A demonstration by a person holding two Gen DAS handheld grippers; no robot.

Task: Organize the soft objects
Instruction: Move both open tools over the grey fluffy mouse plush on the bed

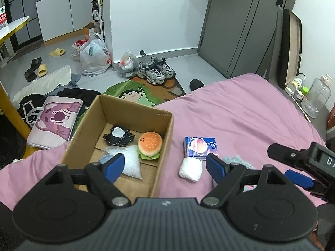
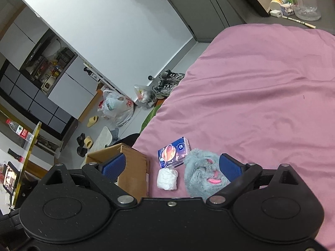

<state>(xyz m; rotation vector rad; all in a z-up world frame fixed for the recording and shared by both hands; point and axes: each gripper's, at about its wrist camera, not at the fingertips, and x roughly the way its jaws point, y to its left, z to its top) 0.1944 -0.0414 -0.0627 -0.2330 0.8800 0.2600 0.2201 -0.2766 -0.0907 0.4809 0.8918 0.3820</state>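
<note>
An open cardboard box (image 1: 165, 129) stands on the pink bed. In it lie a plush burger (image 1: 150, 144), a black and white soft item (image 1: 118, 136), a clear bag of white filling (image 1: 130, 163) and a bit of blue fluff (image 1: 104, 158). On the bed beside the box lie a blue tissue pack (image 1: 200, 147), a white wad (image 1: 190, 169) and a grey-blue fluffy toy (image 2: 201, 175). My left gripper (image 1: 165, 167) is open above the box's right wall. My right gripper (image 2: 171, 167) is open above the wad and the fluffy toy, and empty.
The pink bed (image 1: 240, 115) stretches away to the right. A nightstand (image 1: 309, 98) holds a clear jar and small items. The floor holds sneakers (image 1: 156, 72), plastic bags (image 1: 94, 56), slippers, clothes and a pink cushion (image 1: 55, 121). The box also shows in the right wrist view (image 2: 134, 167).
</note>
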